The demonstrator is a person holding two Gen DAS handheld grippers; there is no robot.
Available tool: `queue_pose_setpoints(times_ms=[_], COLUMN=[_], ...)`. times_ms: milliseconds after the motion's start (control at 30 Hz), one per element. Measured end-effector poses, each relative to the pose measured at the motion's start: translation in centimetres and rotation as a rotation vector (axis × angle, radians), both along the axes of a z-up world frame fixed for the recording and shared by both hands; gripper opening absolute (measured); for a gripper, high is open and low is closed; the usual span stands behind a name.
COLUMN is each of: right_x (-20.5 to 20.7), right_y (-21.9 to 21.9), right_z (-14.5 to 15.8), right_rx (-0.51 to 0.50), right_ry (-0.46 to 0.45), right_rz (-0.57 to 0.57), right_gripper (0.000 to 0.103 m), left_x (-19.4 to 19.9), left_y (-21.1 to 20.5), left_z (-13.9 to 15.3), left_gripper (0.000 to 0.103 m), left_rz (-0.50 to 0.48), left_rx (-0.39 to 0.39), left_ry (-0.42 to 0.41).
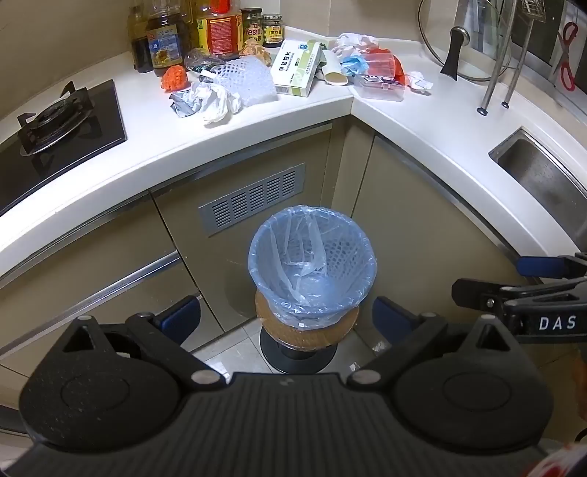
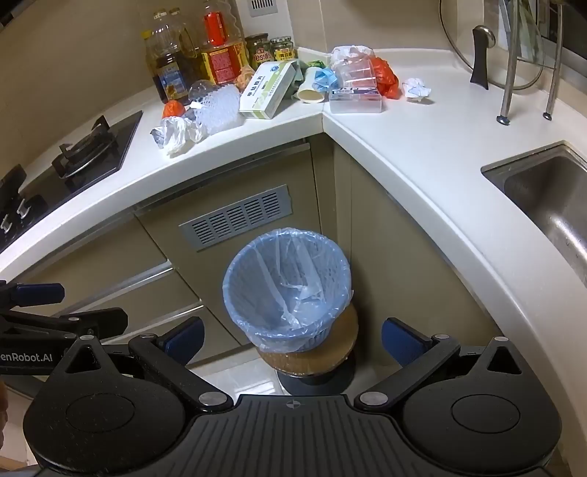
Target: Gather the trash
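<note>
Gas hob (image 1: pixel 55 121): black glass, far left of the white counter (image 1: pixel 154 146), one burner grate showing.
Bottles and jars (image 1: pixel 205 29): oil bottles and two green-lidded jars stand against the wall at the back, behind the litter.
Orange scrap (image 1: pixel 175 77): a small orange crumpled piece lies on the counter just beside the dark bottle.
Crumpled white bag (image 1: pixel 216 102): lies at the front of the left heap, touching a silver wrapper (image 1: pixel 183 104) on its left.
Foam net sleeve (image 1: pixel 249 79): white mesh, lies behind the bag, next to the box.
Medicine box (image 1: pixel 295 68): white and green, lies flat near the counter corner.
Paper cup (image 1: pixel 335 71): on its side, right of the box, mouth toward the camera.
Clear plastic tray (image 1: pixel 381 88): on the right-hand counter, with red plastic (image 1: pixel 385 64) on top of it and a blue wad (image 1: pixel 354 65) to its left.
Paper ball (image 1: pixel 418 80): lies alone, just right of the tray.
Pot lid (image 1: pixel 462 40): glass, upright in a metal rack.
Sink (image 1: pixel 543 176): steel, far right.
Bin (image 1: pixel 312 264): below the counter corner, lined with a blue bag, perched on a round brown stool (image 1: pixel 279 326); only the liner shows inside.
Left gripper (image 1: pixel 286 317): jaws spread wide, holding nothing, hovering in front of the bin.
Right gripper (image 2: pixel 291 335): jaws likewise apart and bare, beside the left one, facing the bin.
</note>
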State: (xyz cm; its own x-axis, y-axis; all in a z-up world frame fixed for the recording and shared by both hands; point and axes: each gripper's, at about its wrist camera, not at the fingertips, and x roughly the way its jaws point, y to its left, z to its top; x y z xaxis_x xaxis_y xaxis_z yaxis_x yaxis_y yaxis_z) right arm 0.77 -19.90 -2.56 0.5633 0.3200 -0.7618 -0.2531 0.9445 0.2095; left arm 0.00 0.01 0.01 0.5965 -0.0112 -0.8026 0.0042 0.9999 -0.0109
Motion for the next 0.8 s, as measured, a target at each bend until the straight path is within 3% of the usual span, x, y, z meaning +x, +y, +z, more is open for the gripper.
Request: queue_pose_setpoints(times_ms=[800], right_x=[0.52], right_y=[-0.39], right_z=[0.15], right_rx=[0.003], right_ry=[-0.002], right_rz=[0.001], right_gripper=[0.103], left_x=[0.14], left_y=[-0.13], left_z=[-0.15], left_gripper=[0.100], left_rz=[-0.007], left_rx=[-0.001], left_ry=[-0.002])
